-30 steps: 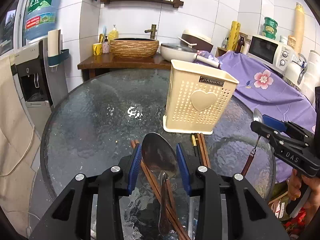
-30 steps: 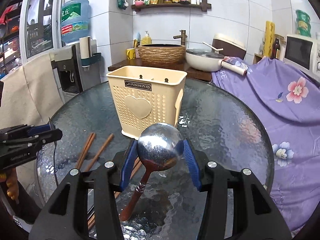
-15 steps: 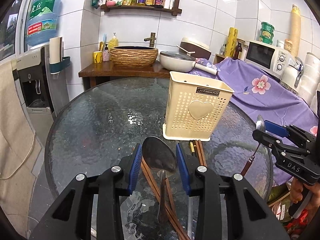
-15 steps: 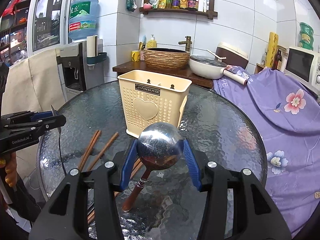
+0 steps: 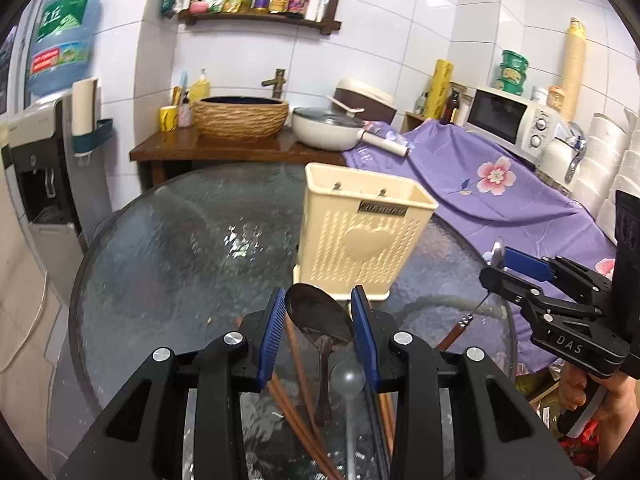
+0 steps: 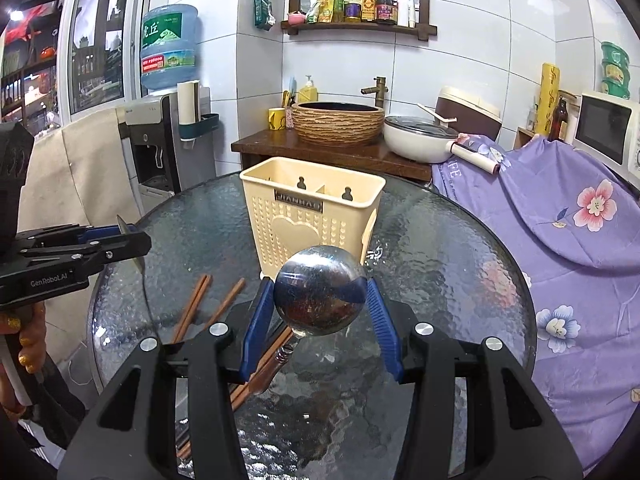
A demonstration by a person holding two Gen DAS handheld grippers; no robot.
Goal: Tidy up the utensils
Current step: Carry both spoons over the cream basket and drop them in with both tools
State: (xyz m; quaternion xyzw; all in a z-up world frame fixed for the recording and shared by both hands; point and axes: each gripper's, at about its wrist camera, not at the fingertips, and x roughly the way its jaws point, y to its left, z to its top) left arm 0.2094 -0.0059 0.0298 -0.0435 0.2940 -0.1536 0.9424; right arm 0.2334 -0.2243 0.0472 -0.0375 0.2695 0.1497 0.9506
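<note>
A cream perforated utensil holder [image 5: 360, 240] with a heart on its front stands on the round glass table [image 5: 180, 264]; it also shows in the right wrist view [image 6: 312, 216]. My left gripper [image 5: 318, 320] is shut on a metal spoon [image 5: 318, 320], held above the table just before the holder. My right gripper [image 6: 318, 300] is shut on a wood-handled metal spoon [image 6: 318, 292], bowl up, in front of the holder. Brown chopsticks [image 6: 192, 308] lie on the glass below both grippers. Another metal spoon [image 5: 348, 380] lies on the table under the left gripper.
A purple flowered cloth [image 6: 560, 220] covers the counter at right. A wooden side table [image 5: 224, 152] with a basket basin and a white pan stands behind. A water dispenser [image 6: 160, 152] stands at the left. The right gripper shows in the left view [image 5: 496, 268].
Both grippers have risen and drawn back a little with their spoons held. The holder now looks lower and further in both views.
</note>
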